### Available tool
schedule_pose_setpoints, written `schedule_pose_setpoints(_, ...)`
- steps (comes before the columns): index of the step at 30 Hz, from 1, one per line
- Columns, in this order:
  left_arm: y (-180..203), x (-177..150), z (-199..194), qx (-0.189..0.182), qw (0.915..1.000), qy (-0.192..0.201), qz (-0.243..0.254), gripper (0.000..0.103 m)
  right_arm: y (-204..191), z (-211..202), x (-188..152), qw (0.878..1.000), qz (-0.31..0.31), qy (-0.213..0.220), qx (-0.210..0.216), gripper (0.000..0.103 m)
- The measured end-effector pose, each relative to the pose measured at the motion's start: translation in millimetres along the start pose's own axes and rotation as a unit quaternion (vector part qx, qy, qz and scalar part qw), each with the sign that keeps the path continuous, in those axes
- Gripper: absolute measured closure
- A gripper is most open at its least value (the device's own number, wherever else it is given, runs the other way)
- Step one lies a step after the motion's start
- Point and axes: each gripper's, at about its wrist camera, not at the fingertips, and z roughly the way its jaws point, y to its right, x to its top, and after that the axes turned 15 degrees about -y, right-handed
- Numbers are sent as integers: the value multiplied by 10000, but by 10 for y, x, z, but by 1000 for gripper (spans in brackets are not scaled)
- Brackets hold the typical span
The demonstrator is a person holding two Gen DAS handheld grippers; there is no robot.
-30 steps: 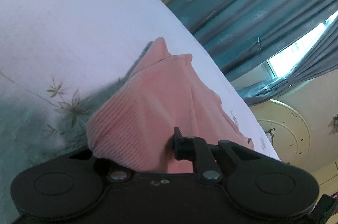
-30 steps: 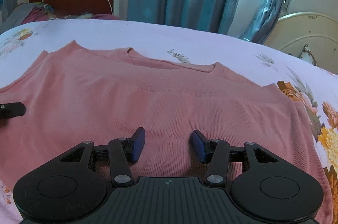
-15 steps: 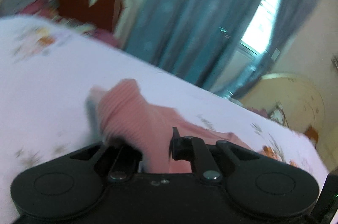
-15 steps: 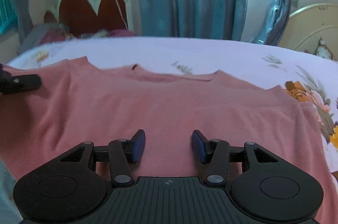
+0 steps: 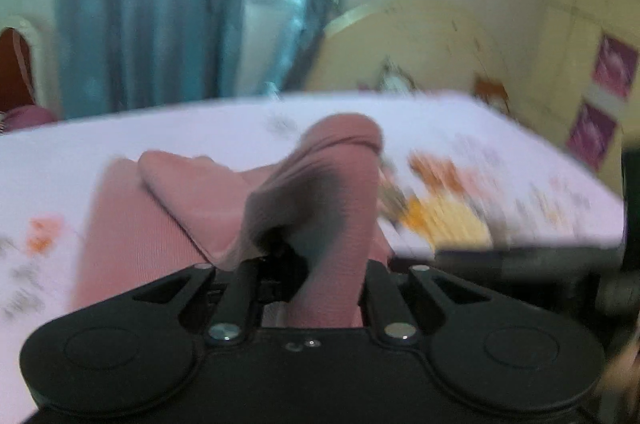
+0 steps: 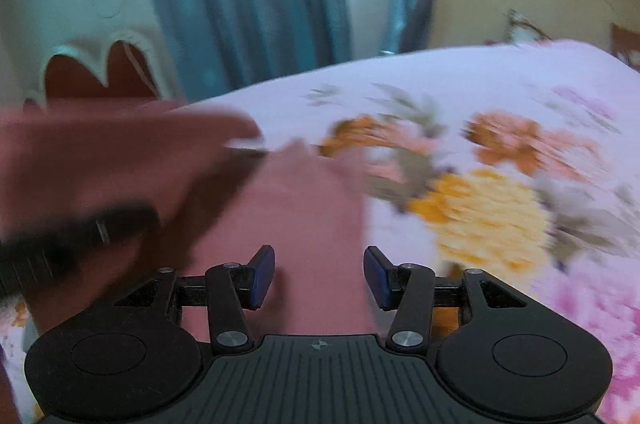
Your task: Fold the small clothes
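Pink top (image 5: 320,192) edge now lifted by L gripper (image 5: 304,264), R gripper (image 6: 319,276) agape

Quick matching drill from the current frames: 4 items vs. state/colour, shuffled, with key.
Column 1:
1. left tongs
2. right tongs
3. pink top
4. curtain

Column 2:
A. blue-grey, hanging beside the window
B. open, blue pads apart, nothing between them
C. partly lifted off the floral bed sheet, one part draped in the air
D. shut on a bunch of fabric

Pairs: 1-D, 2-B, 3-C, 4-A
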Motion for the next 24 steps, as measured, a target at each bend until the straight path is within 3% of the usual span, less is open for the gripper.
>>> schedule_pose_setpoints(5,177,-180,165,240,9994,-148,189,92,248,-156,-13,9993,183,118,304,54)
schedule_pose_setpoints(11,403,-350,60,523,9919,-131,1148,82,48,-126,200,9934,36,-47,1143,54)
schedule_pose_setpoints(20,392,-483,-69,-71,9884,-219,1500,80,-231,-91,308,9930,-294,-50,1143,54)
schedule_pose_setpoints(24,467,-435,119,-179,9890,-433,1400,81,-203,-59,300,9924,-207,-115,1204,54)
